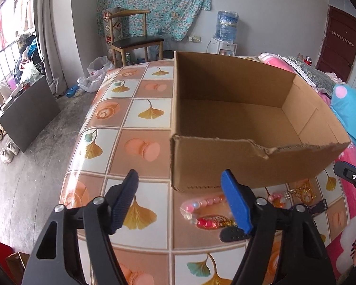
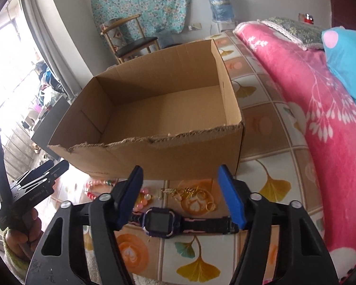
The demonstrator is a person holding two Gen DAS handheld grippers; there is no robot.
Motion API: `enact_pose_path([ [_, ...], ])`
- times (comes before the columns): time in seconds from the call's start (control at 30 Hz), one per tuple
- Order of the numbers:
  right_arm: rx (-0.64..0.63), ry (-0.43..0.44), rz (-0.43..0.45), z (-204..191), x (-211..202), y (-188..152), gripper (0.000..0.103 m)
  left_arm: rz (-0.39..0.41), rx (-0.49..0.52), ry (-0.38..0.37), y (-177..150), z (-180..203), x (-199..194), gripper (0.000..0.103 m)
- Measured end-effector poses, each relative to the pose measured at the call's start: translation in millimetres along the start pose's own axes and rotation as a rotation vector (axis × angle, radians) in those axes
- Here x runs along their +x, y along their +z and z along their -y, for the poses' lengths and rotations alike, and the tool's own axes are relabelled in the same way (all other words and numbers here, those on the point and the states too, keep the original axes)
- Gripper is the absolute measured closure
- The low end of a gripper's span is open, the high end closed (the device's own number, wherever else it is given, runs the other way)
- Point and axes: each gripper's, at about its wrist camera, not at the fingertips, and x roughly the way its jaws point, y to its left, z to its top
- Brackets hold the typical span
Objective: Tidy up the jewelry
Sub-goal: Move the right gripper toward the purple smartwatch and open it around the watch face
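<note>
The right gripper (image 2: 180, 194) is hovering, jaws apart and empty, over the watch (image 2: 160, 222) lying by the table's (image 2: 261, 173) near edge, before the empty cardboard box (image 2: 154, 152). Straddling the watch's case should grip best. The left gripper (image 1: 180, 200) is waiting, jaws apart, beside the bead bracelet (image 1: 201, 211).

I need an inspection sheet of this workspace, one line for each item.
Surface: tablecloth with tiled leaf pattern.
Job's things: cardboard box open, nothing seen inside; watch, pink bead bracelet and gold jewelry lie on the cloth before the box.
Clutter: nothing seen on the table.
Grippers: left gripper open, holds nothing; right gripper open above the watch, not touching.
Cables: nothing seen.
Surroundings: pink blanket, chair, water dispenser.
</note>
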Motion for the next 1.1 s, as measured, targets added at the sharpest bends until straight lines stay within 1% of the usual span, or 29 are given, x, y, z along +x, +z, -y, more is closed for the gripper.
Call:
enact_pose_path([
  [0.03, 0.004, 0.001, -0.005, 1.0, 2.1, 2.5, 0.051, 0.000, -0.007, -0.001, 2.0, -2.1, 1.7, 0.035],
  [0.1, 0.011, 0.004, -0.006, 2.1, 3.3, 5.6, 0.053, 0.003, -0.019, -0.013, 6.5, -6.1, 4.5, 0.036],
  [0.17, 0.007, 0.003, -0.001, 1.8, 4.5, 9.4, 0.055, 0.011, -0.021, -0.010, 8.6, -7.8, 5.7, 0.035],
  [0.33, 0.001, 0.004, 0.008, 2.3, 11.4, 19.1, 0.055, 0.017, -0.024, -0.015, 13.7, -9.0, 9.9, 0.036],
  [0.47, -0.022, -0.008, 0.040, 1.6, 15.4, 25.9, 0.055, 0.034, -0.032, -0.018, 16.6, -10.4, 12.7, 0.036],
  [0.57, -0.036, -0.021, 0.049, 1.6, 8.1, 25.2, 0.055, 0.034, -0.033, -0.025, 14.8, -12.7, 8.1, 0.035],
  [0.6, -0.040, -0.022, 0.051, 2.3, 4.0, 23.3, 0.053, 0.025, -0.032, -0.033, 12.5, -14.2, 6.3, 0.033],
  [0.67, -0.049, -0.030, 0.041, 3.8, -5.8, 14.6, 0.046, -0.010, -0.037, -0.045, 3.2, -19.6, 3.7, 0.024],
  [0.77, -0.057, -0.015, -0.010, 7.0, -15.5, -7.1, 0.041, -0.088, -0.030, -0.059, -19.4, -23.8, 2.9, 0.019],
  [0.8, -0.061, -0.008, -0.028, 6.2, -18.0, -15.1, 0.040, -0.121, -0.023, -0.056, -28.1, -23.9, 4.7, 0.019],
  [0.83, -0.069, 0.000, -0.052, 4.5, -20.2, -25.1, 0.036, -0.166, -0.017, -0.059, -40.2, -23.3, 7.4, 0.019],
  [0.9, -0.096, 0.002, -0.094, -0.8, -22.6, -44.7, 0.033, -0.215, -0.011, -0.062, -56.9, -21.6, 11.7, 0.018],
  [0.93, -0.106, 0.000, -0.108, -2.9, -22.1, -51.4, 0.031, -0.243, -0.008, -0.051, -65.8, -20.1, 15.3, 0.018],
  [1.0, -0.130, -0.037, -0.149, -6.4, -15.9, -67.9, 0.030, -0.256, 0.005, -0.027, -73.0, -17.1, 19.2, 0.016],
  [1.07, -0.156, -0.087, -0.172, -8.7, -8.4, -76.4, 0.030, -0.233, 0.040, 0.016, -74.9, -11.1, 20.3, 0.009],
  [1.1, -0.174, -0.115, -0.178, -9.1, -4.6, -79.1, 0.030, -0.235, 0.050, 0.025, -75.6, -9.6, 22.1, 0.008],
])
